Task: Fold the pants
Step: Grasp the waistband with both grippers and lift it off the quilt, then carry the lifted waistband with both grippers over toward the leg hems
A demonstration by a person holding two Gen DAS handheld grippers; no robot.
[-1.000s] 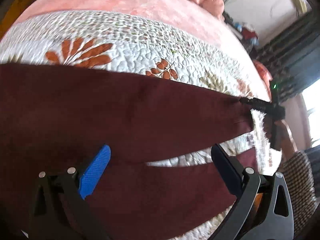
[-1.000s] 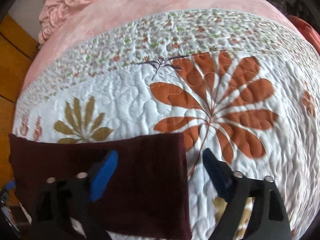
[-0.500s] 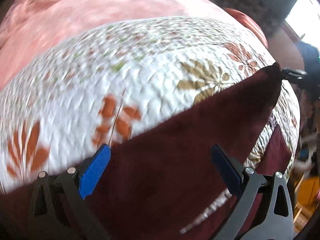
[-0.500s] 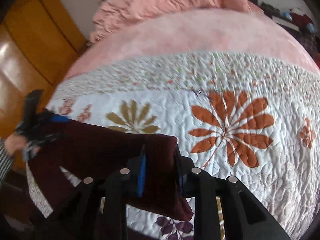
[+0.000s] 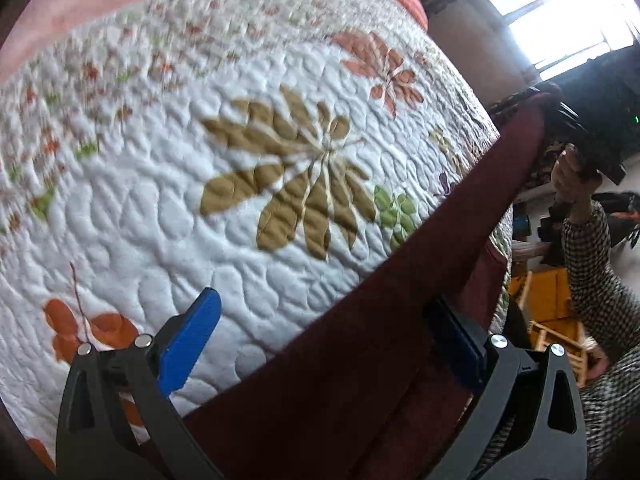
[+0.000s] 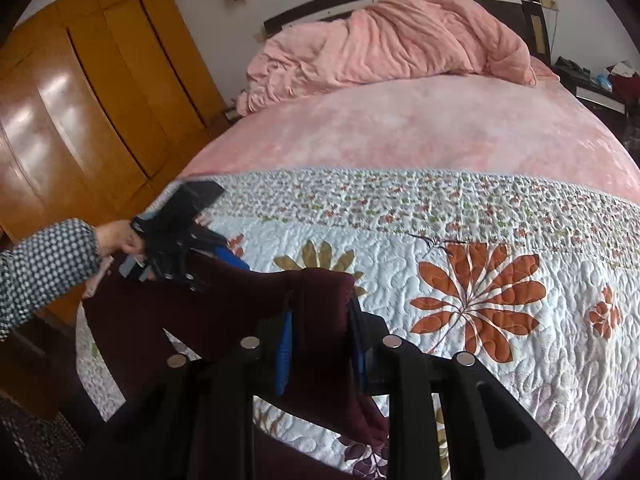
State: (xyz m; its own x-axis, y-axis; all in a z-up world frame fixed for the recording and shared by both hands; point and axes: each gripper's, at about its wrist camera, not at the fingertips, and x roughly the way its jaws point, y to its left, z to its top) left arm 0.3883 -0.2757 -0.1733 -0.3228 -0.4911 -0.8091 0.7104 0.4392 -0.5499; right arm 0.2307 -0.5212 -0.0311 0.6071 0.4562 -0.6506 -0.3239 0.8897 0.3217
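Dark maroon pants (image 5: 360, 360) stretch across the floral quilt (image 5: 200, 200) from lower left to upper right in the left wrist view. My left gripper (image 5: 324, 344) is open, its blue pads (image 5: 188, 344) either side of the pants' edge. My right gripper (image 6: 320, 348) is shut on a bunched end of the pants (image 6: 324, 300) and holds it lifted above the quilt (image 6: 480, 240). In the right wrist view the left gripper (image 6: 176, 240) sits at the pants' far end. In the left wrist view the right gripper (image 5: 576, 140) holds the raised end.
A pink blanket (image 6: 400, 36) is heaped at the bed's headboard end. A wooden wardrobe (image 6: 80, 100) stands left of the bed. A nightstand with clutter (image 6: 600, 80) is at the far right. A bright window (image 5: 560, 12) and wooden furniture (image 5: 548, 308) lie beyond the bed edge.
My right gripper shut on the pants' end and lifted it off the quilt. The left gripper swung its view to the right along the pants and stays open.
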